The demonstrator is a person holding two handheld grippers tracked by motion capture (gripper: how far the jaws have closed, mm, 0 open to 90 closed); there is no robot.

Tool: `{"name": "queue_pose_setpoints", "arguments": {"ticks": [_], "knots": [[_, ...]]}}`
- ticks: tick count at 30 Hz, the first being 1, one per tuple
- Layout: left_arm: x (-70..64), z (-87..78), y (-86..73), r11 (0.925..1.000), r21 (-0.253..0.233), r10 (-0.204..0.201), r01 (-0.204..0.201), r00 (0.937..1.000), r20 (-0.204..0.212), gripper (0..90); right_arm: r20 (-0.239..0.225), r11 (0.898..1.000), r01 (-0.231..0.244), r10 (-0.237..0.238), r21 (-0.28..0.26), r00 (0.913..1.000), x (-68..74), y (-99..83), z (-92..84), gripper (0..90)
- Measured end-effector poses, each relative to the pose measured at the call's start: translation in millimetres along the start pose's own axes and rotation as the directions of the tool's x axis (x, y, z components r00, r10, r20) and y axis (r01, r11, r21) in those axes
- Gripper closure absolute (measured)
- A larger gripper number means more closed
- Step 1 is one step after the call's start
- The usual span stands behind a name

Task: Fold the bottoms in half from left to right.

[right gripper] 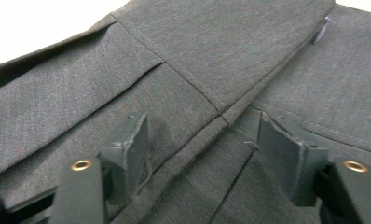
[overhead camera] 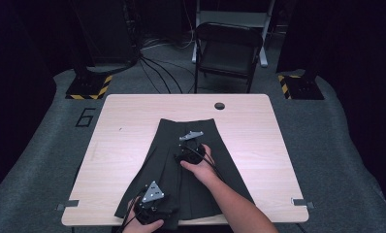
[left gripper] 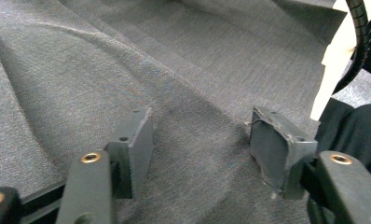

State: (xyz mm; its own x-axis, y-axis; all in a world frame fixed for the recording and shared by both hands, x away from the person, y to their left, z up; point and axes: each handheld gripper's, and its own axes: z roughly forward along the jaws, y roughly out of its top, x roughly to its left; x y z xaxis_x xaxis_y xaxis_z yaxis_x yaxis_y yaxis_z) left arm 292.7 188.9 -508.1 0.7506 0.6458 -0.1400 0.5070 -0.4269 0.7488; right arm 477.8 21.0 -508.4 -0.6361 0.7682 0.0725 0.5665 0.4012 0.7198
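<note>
High view: one light wood table (overhead camera: 133, 145), one dark grey pleated skirt (overhead camera: 167, 160) spread flat down its middle, waistband at the far end, hem at my near edge. One folding chair (overhead camera: 227, 46) behind the table, not involved

My two tongs are both over the skirt. Left gripper (left gripper: 200, 140) sits at the near hem, jaws apart, cloth lying between the pads (left gripper: 139, 135) but nothing pinched. Right gripper (right gripper: 202, 140) is up near the waistband seam, jaws also apart, straddling a pleat line; no clamp there either. In the high view they read as left (overhead camera: 150, 206) at the hem corner, right (overhead camera: 191, 150) mid-skirt

Step in hand looks like taking hold for a fold. To do it well, I think:
- drop each pair of pads down onto the fabric so one layer bunches between them, then close
- right tongs should bite on the seam ridge, stiffer, less slip
- left should catch the hem edge, not the flat panel
- lift both together so the pleats stay aligned

One small zipper pull (right gripper: 321, 31) on the waistband, clear of the pads
</note>
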Motion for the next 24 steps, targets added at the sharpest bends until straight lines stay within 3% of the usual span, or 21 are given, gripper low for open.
{"name": "queue_pose_setpoints", "arguments": {"ticks": [2,4,5,7,11,14,22,24], "knots": [[-0.3,0.8,-0.5,0.9999,0.011,0.01,-0.01,0.9998,-0.019,47.0,-0.021,1.0,0.008,-0.007,0.026,0.9998,1.5,-1.5,2.1,42.2],[-1.1,1.0,-0.7,1.0,0.004,-0.001,0.001,0.9997,-0.022,49.1,-0.017,1.0,0.015,-0.015,0.019,0.9997,4.2,-2.8,4.0,44.8],[-0.9,-0.9,-0.1,1.0,0.001,-0.003,0.003,0.9998,-0.018,49.6,-0.009,0.999,0.042,-0.042,0.018,0.9991,4.0,-3.0,4.7,45.5],[-0.8,-2.0,0.3,1.0,-0.009,-0.003,0.002,0.9998,-0.019,49.6,-0.004,0.999,0.034,-0.034,0.017,0.9994,6.0,-3.4,4.8,46.2],[-2.7,-5.4,3.9,0.9994,-0.033,-0.014,0.014,0.9998,-0.011,40.5,-0.005,0.999,0.045,-0.045,0.031,0.999,7.6,-3.4,4.1,50.9],[-5.5,-3.5,5.9,0.9991,-0.042,-0.007,0.006,0.9998,-0.02,33.2,-0.013,0.998,0.062,-0.062,0.01,0.998,8.4,-4.1,5.3,56.5],[-12.6,8.0,8.5,1.0,0.0,0.0,0.0,0.9992,-0.039,29.1,-0.026,0.998,0.059,-0.059,0.022,0.9979,9.2,-4.6,4.2,59.6],[-12.6,8.6,8.4,0.9999,0.011,-0.006,0.006,0.9997,-0.025,28.2,-0.027,0.998,0.062,-0.061,0.025,0.9978,9.0,-4.6,3.9,59.6]]}}
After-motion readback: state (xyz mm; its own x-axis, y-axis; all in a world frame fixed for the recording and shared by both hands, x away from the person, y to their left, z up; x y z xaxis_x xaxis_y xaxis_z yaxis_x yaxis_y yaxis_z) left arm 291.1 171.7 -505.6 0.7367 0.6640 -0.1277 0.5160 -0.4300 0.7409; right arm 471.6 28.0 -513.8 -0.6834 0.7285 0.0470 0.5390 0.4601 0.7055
